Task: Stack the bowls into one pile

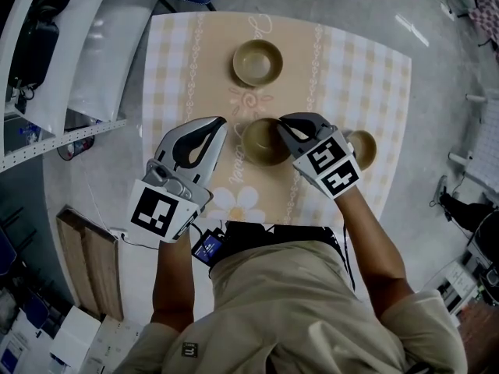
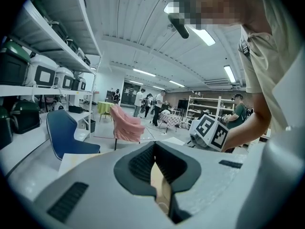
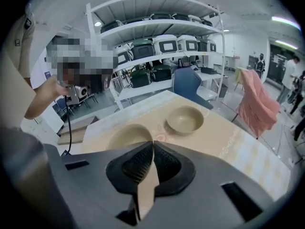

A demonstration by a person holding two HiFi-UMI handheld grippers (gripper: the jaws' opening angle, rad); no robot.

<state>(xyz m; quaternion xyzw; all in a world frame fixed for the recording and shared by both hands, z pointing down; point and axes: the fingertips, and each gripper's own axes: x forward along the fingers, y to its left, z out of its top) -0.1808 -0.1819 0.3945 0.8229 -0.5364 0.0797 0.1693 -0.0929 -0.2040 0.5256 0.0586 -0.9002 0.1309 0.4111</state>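
Bowl [image 1: 261,142], just beyond right tool [image 1: 283,123], tips closed

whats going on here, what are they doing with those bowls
A person leans over a table with a handheld gripper in each hand. Three tan bowls sit apart on it, none stacked yet. The right gripper, jaws together, has its tip at the rim of the middle bowl; whether it actually pinches the rim is unclear. The left gripper, shut and empty, hovers just left of that bowl. The far bowl and the right bowl lie separate.
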